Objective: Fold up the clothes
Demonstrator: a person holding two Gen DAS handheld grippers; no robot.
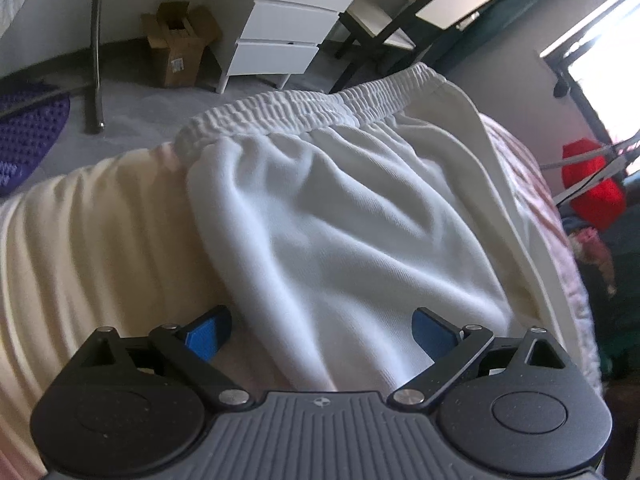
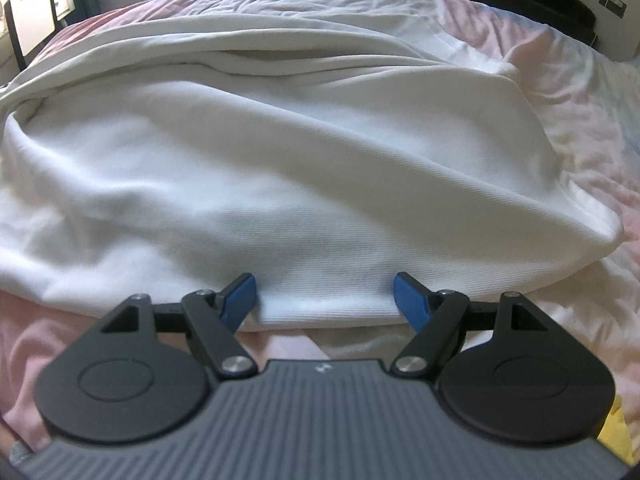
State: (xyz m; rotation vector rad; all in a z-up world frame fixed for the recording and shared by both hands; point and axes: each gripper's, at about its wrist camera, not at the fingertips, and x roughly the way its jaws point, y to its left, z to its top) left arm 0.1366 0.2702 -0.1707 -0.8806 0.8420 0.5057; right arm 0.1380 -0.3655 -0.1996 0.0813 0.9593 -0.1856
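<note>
1. Big pink-ish bedsheet (image 2: 580,128) filling the right wrist view, edge to edge.
2. White pants (image 1: 340,220) spread over it, elastic waistband (image 1: 304,108) up around 12 o'clock in the left wrist view, folded hem edge (image 2: 320,316) down at 6 o'clock in the right.
3. Left gripper (image 1: 322,336) gaping wide, nothing pinched, cloth bunched between the blue pads.
4. Right gripper (image 2: 324,298) equally wide, straddling the hem, nothing held.
5. Probably best: pinch both layers right at the edge, lift both ends level, no dragging.
6. No readable writing; cardboard box (image 1: 178,46) label at 11 o'clock too blurry.
</note>
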